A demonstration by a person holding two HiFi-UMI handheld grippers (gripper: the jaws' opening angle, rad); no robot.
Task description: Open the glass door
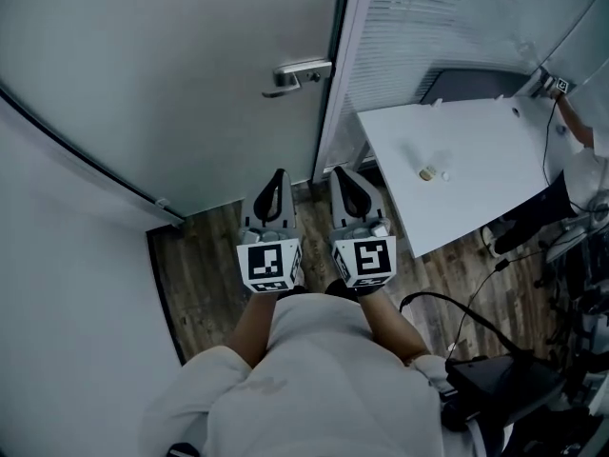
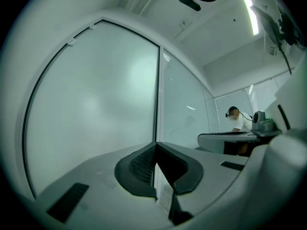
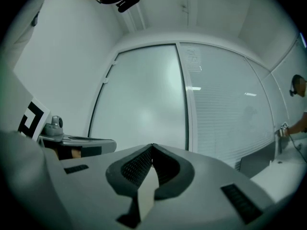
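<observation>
The frosted glass door (image 1: 171, 74) stands shut straight ahead, with its silver lever handle (image 1: 300, 74) near its right edge beside the white frame (image 1: 335, 84). My left gripper (image 1: 278, 173) and right gripper (image 1: 342, 171) are held side by side, level, a short way before the door and below the handle, touching neither. Both have their tips together with nothing between them. The left gripper view has the door pane (image 2: 96, 114) ahead of the shut jaws (image 2: 156, 146). In the right gripper view the pane (image 3: 144, 99) fills the space beyond the shut jaws (image 3: 152, 146). Neither gripper view shows the handle.
A white table (image 1: 476, 188) juts in at the right, close to the right gripper, with a small object (image 1: 430, 172) on it. A glass wall with blinds (image 1: 438, 27) stands behind it. A person (image 1: 585, 160) sits at the far right. Cables and black gear (image 1: 495, 379) lie on the wooden floor.
</observation>
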